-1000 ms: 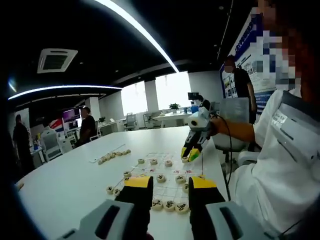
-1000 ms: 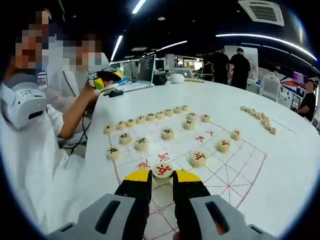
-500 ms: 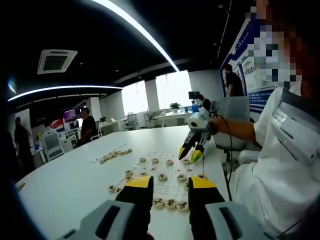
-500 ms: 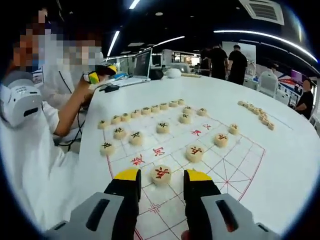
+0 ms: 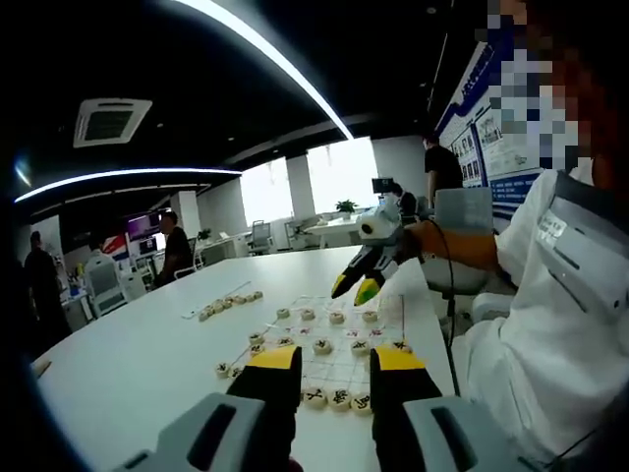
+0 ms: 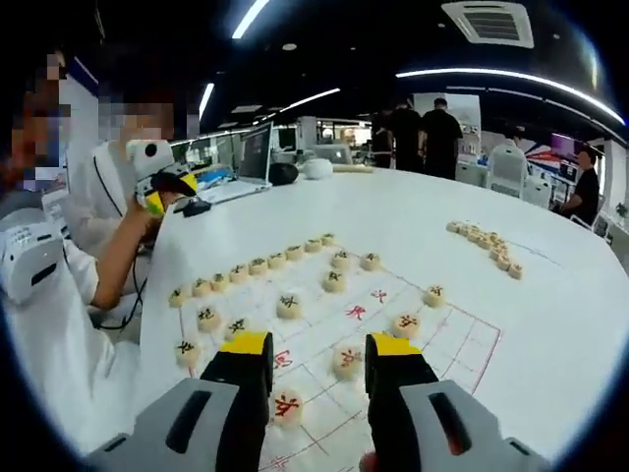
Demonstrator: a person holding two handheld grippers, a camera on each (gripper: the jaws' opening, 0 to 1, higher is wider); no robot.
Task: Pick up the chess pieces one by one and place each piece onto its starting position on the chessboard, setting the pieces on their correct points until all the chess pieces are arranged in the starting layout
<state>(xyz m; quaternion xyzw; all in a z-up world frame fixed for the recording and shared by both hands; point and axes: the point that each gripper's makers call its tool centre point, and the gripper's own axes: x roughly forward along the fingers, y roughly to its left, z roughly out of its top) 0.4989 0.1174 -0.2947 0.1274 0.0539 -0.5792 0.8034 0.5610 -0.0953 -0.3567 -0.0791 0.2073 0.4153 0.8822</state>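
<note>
While both tools hover open and empty over the white worktop (image 6: 550, 295), the right tool (image 6: 320, 346) looks down on the chessboard (image 6: 432, 334). Nine black-marked pieces (image 6: 252, 266) line its far edge, and four red-marked pieces (image 6: 347, 360) sit nearer. Eight more pieces (image 6: 484, 247) lie in a row off the board; the left tool (image 5: 337, 360) is raised near the board's end.

Right claw (image 6: 319, 356) raised, jaws apart, empty; left claw (image 5: 335, 367) jaws apart, empty.
</note>
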